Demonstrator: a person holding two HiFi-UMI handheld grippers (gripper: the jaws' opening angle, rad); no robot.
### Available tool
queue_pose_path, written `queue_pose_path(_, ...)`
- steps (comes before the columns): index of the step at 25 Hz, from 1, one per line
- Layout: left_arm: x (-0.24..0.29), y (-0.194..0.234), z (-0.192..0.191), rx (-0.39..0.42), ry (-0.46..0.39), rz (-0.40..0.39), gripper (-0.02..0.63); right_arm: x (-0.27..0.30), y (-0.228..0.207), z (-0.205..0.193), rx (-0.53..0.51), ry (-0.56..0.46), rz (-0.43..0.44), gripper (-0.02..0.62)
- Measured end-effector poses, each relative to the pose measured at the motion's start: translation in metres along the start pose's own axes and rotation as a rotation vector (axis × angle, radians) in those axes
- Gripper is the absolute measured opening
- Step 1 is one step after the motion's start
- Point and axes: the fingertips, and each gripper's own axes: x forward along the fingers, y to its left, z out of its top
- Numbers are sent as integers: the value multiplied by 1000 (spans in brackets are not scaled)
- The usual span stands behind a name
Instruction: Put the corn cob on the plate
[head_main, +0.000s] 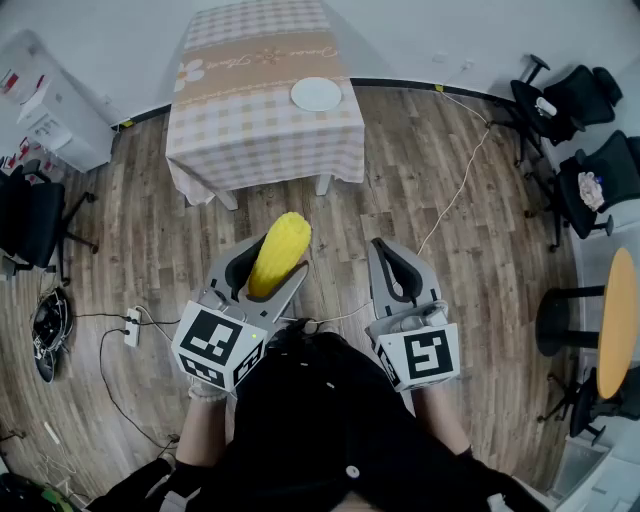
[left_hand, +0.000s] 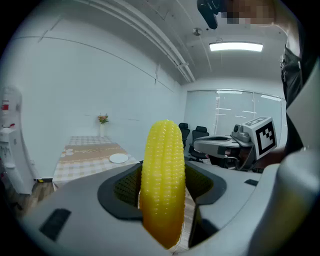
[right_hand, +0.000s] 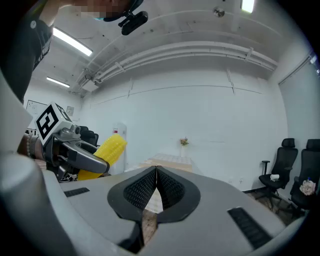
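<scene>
A yellow corn cob (head_main: 279, 255) stands nearly upright between the jaws of my left gripper (head_main: 268, 268), which is shut on it; in the left gripper view the corn cob (left_hand: 162, 182) fills the middle. My right gripper (head_main: 391, 262) is held beside it, shut with nothing between its pads (right_hand: 156, 187). The white plate (head_main: 316, 94) lies on the far right part of a checked tablecloth table (head_main: 255, 120) across the wooden floor. In the left gripper view the plate (left_hand: 119, 158) shows small and far off. The corn cob (right_hand: 105, 152) also shows at the left of the right gripper view.
Black office chairs (head_main: 590, 150) stand at the right, and a round yellow table (head_main: 620, 320) is at the right edge. A white cabinet (head_main: 55, 115) and a black chair (head_main: 30, 220) stand at the left. A power strip and cables (head_main: 130, 325) lie on the floor.
</scene>
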Motion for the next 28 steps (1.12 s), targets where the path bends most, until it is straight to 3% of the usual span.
queue_pose_path(28, 12, -38, 16, 26, -35, 64, 265, -27, -25, -1, 18, -42, 68, 41)
